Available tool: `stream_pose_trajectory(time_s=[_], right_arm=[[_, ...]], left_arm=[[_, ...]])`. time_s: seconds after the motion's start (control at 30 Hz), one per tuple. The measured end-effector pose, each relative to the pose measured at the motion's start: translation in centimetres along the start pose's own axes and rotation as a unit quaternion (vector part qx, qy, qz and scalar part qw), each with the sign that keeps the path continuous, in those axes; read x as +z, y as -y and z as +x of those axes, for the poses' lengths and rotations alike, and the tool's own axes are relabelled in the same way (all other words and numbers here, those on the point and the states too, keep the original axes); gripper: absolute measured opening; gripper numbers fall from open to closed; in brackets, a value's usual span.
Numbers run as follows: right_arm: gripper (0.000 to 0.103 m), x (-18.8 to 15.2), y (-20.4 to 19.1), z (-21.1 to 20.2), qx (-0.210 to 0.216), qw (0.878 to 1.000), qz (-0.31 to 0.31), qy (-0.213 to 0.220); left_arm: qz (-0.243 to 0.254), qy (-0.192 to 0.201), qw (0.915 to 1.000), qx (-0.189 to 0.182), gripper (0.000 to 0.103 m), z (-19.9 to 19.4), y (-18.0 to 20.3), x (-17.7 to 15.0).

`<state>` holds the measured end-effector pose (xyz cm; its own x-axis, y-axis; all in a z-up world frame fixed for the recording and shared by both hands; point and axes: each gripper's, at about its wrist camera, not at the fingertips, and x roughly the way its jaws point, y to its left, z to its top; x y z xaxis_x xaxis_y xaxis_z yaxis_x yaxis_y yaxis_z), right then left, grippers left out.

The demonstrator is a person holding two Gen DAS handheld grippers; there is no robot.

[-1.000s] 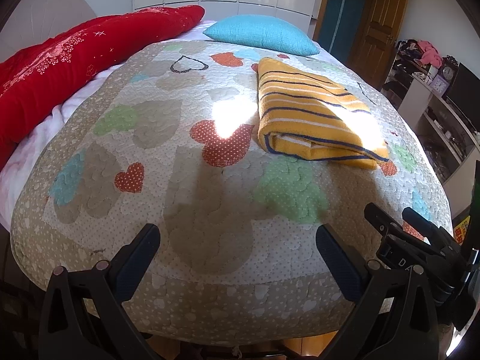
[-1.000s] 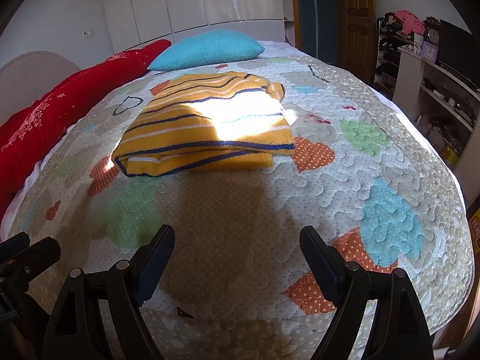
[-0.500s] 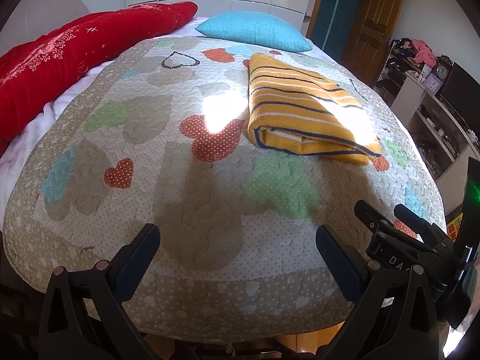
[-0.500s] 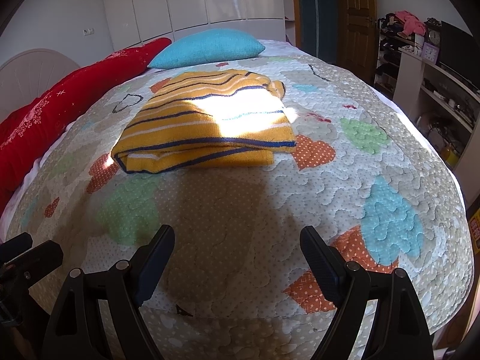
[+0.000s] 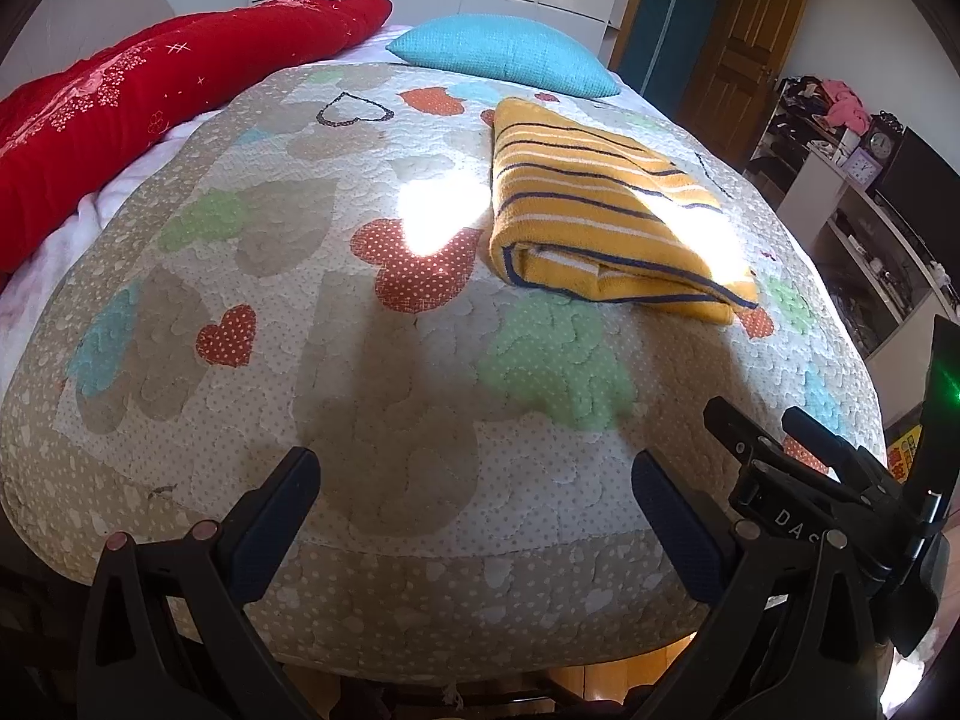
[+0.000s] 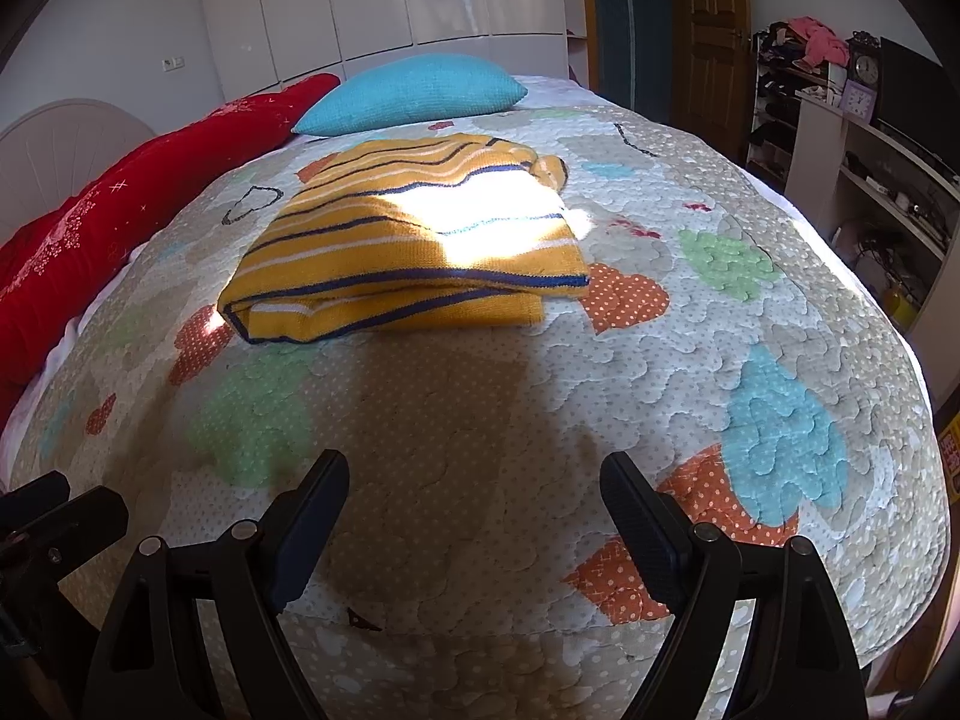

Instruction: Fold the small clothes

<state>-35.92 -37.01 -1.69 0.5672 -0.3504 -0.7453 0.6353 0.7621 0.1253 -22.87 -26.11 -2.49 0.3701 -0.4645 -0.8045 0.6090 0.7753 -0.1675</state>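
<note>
A yellow garment with dark blue and white stripes [image 5: 594,222] lies folded into a flat rectangle on the heart-patterned quilt [image 5: 300,300]; it also shows in the right wrist view [image 6: 414,246]. My left gripper [image 5: 474,480] is open and empty above the near edge of the bed, well short of the garment. My right gripper [image 6: 474,492] is open and empty, also at the near edge, with the garment ahead of it. The right gripper's body shows at the right of the left wrist view [image 5: 798,480].
A red duvet [image 5: 120,114] lies along the left side of the bed and a turquoise pillow [image 5: 510,54] at its head. Shelves with clutter and clocks [image 6: 864,138] stand to the right, a wooden door [image 5: 738,84] beyond.
Both grippers have drawn back slightly and tilted; the garment sits a little farther off and more centred in the views. The garment itself has not moved. Both jaws stay open.
</note>
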Motion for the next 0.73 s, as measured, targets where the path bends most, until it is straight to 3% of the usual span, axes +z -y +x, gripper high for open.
stream_pose_trajectory(time_s=[0.27,0.4,0.53,0.73], right_arm=[[0.09,3.0,-0.4,0.4,-0.008,0.999,-0.033,0.03],[0.092,4.0,-0.8,0.4,-0.008,0.998,-0.041,0.04],[0.092,4.3,-1.1,1.2,-0.005,0.998,-0.047,0.031],[0.092,4.4,-1.4,2.5,0.0,0.999,-0.051,0.016]], left_arm=[[0.046,0.019,0.9987,0.013,0.103,0.6,0.6,1.2],[0.049,0.02,0.9986,-0.006,0.103,1.1,0.5,2.0],[0.044,0.007,0.9985,-0.032,0.103,2.1,0.4,3.1],[0.048,0.015,0.9985,-0.02,0.103,3.1,0.2,5.1]])
